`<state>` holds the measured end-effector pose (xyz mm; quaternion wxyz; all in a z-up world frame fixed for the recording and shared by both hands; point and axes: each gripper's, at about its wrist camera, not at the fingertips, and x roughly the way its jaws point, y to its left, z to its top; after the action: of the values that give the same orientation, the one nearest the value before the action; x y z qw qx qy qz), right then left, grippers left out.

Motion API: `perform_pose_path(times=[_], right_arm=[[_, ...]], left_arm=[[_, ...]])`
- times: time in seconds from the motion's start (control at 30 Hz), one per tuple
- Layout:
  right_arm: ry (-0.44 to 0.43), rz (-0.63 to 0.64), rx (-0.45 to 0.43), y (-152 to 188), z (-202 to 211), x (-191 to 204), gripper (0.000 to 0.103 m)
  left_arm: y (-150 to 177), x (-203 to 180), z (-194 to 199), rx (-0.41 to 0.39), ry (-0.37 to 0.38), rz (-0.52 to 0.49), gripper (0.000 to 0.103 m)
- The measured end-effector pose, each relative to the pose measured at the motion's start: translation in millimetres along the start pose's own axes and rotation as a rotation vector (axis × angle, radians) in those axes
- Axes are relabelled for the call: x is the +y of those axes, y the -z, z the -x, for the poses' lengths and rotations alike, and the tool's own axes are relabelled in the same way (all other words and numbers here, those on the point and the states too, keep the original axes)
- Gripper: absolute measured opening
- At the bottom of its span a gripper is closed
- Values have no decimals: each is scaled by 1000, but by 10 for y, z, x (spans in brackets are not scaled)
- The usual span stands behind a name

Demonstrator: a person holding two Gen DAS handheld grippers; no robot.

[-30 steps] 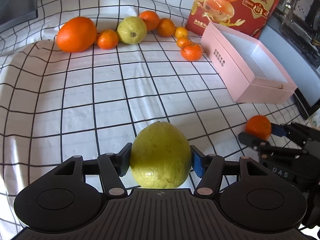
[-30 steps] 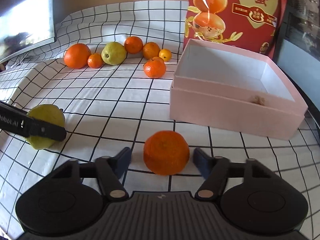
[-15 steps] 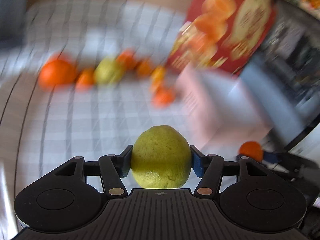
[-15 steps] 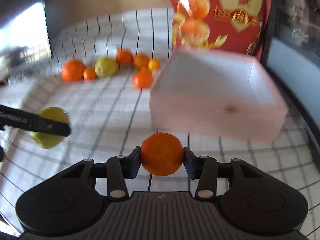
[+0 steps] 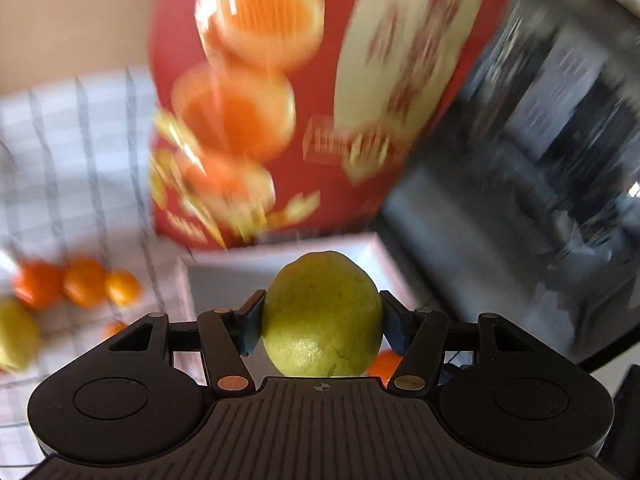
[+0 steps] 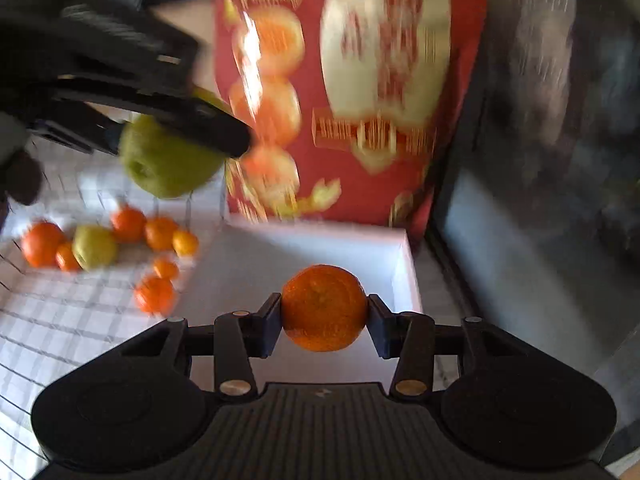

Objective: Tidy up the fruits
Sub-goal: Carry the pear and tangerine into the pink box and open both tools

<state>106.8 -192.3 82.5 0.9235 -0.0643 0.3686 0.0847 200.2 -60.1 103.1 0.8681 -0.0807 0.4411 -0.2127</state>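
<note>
My left gripper [image 5: 322, 316] is shut on a yellow-green pear-like fruit [image 5: 322, 314] and holds it in the air above the near side of the pink box [image 5: 224, 270]. The same fruit [image 6: 168, 164] shows in the right wrist view, high at the left. My right gripper [image 6: 324, 310] is shut on a mandarin [image 6: 324, 308] and holds it over the pink box [image 6: 304, 252], whose white inside is open. Both views are blurred by motion.
A row of oranges [image 6: 42, 244], mandarins and a second green fruit [image 6: 94, 248] lies on the checked cloth [image 6: 60, 320] left of the box. A tall red snack bag [image 6: 360, 80] stands behind the box. Dark equipment [image 6: 540, 160] is at the right.
My right gripper closed on the mandarin and lifted it over the box. My left gripper rose with the green fruit and swung right toward the box.
</note>
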Motion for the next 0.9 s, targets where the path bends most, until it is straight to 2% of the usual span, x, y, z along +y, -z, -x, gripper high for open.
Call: perform_pose_path(times=[0.17, 0.27, 0.37, 0.4, 0.53, 0.63, 0.73, 0.83, 0.9], right_arm=[[20, 67, 76, 213, -331, -1, 44], [-9, 56, 90, 241, -407, -38, 44], [-38, 43, 139, 200, -498, -106, 44], [-42, 49, 152, 192, -517, -114, 45], [-30, 55, 150, 200, -557, -103, 49], [15, 54, 147, 245, -568, -63, 53], [83, 23, 135, 309, -613, -74, 60], [144, 10, 108, 354, -601, -32, 63], [166, 1, 105, 357, -601, 18, 70]], left_arm=[[132, -64, -643, 114, -83, -38, 64], [221, -14, -777, 160, -119, -62, 64], [286, -64, -920, 233, -178, -102, 65], [304, -80, -936, 233, -185, -113, 65], [304, -38, -901, 192, -145, -97, 65], [245, 38, -746, 101, -89, -59, 59], [202, 86, -527, 17, -55, -37, 59], [198, 157, -279, -58, -41, -17, 59], [229, 208, -137, -86, -39, -4, 59]])
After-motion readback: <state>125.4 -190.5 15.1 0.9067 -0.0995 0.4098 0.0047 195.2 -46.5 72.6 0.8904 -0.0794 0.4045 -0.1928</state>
